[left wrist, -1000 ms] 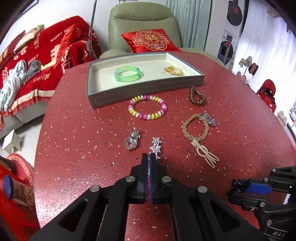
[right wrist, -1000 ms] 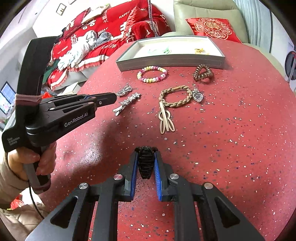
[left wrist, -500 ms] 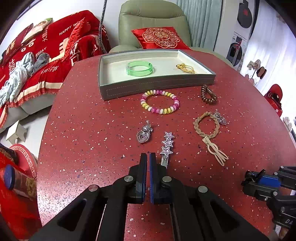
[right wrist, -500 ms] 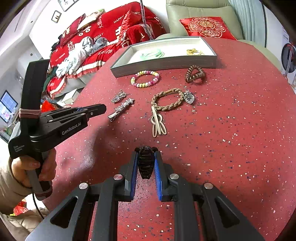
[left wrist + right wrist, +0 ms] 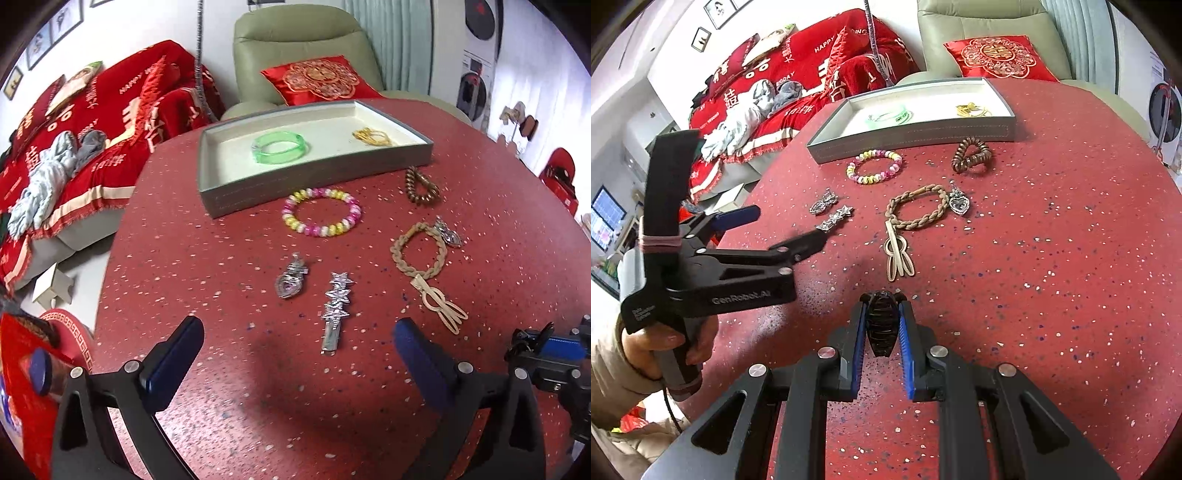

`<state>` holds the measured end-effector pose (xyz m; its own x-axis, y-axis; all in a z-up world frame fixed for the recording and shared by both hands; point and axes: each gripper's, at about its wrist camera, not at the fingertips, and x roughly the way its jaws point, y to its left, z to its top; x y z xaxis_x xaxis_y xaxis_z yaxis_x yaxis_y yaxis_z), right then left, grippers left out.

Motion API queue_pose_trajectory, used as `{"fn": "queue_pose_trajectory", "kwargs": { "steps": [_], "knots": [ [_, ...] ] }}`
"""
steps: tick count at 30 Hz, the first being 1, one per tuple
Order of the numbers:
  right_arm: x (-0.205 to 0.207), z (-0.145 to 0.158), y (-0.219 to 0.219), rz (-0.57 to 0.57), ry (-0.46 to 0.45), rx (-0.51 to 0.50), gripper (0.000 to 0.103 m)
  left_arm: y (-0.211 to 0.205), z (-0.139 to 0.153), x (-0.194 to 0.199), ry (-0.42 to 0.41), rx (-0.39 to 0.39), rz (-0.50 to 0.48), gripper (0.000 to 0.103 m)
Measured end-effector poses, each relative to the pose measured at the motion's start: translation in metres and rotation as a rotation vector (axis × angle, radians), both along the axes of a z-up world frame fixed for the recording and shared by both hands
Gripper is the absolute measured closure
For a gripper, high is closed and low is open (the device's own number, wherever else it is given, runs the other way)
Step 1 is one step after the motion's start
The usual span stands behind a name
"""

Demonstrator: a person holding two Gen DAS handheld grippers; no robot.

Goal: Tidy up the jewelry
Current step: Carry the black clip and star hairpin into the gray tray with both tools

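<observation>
Four bracelets (image 5: 320, 212), two pendants (image 5: 290, 283), three clips (image 5: 336, 310) (one held)

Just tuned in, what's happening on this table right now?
A person is sorting jewelry into a grey tray on the red table. The right gripper is shut on a black hair claw. The left gripper is opening its jaws just short of the silver star hair clip, nothing between them yet. A green bangle and a gold piece already lie in the tray; the beaded bracelet and several other pieces are on the table.
</observation>
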<state>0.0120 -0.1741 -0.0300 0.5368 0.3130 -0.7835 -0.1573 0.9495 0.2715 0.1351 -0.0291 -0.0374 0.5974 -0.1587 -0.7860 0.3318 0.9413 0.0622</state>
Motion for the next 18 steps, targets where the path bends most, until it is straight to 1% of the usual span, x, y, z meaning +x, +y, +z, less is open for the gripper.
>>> {"fn": "queue_pose_trajectory", "kwargs": {
  "steps": [2,4,5,7,9,11,13,14,16,18],
  "knots": [
    [0.000,0.001,-0.001,-0.004,0.000,0.000,0.084,-0.007,-0.005,0.005,0.017,-0.001,-0.025,0.000],
    [0.001,0.002,-0.003,-0.008,0.000,0.002,0.084,-0.012,-0.006,0.000,0.026,0.009,-0.035,0.001],
    [0.000,0.003,-0.004,-0.010,-0.002,0.003,0.084,-0.016,-0.009,0.002,0.031,0.011,-0.042,0.003],
    [0.001,0.004,-0.005,-0.013,-0.006,0.005,0.084,-0.018,-0.011,-0.003,0.043,0.020,-0.048,0.016],
    [0.002,0.005,-0.006,-0.015,-0.008,0.006,0.084,-0.021,-0.016,-0.001,0.065,0.029,-0.045,0.018],
    [0.002,0.006,-0.006,-0.017,-0.010,0.005,0.084,-0.020,-0.017,-0.004,0.072,0.012,-0.041,0.023],
    [0.004,0.007,-0.006,-0.021,-0.011,0.004,0.084,-0.020,-0.017,-0.006,0.080,-0.009,-0.047,0.038],
    [0.004,0.007,-0.007,-0.022,-0.011,0.003,0.084,-0.020,-0.016,-0.008,0.082,-0.014,-0.054,0.043],
    [0.006,0.008,-0.006,-0.025,-0.012,0.003,0.084,-0.023,-0.015,-0.012,0.075,-0.010,-0.074,0.070],
    [0.007,0.010,-0.007,-0.029,-0.015,0.005,0.084,-0.025,-0.014,-0.015,0.068,0.000,-0.086,0.071]
  ]
}}
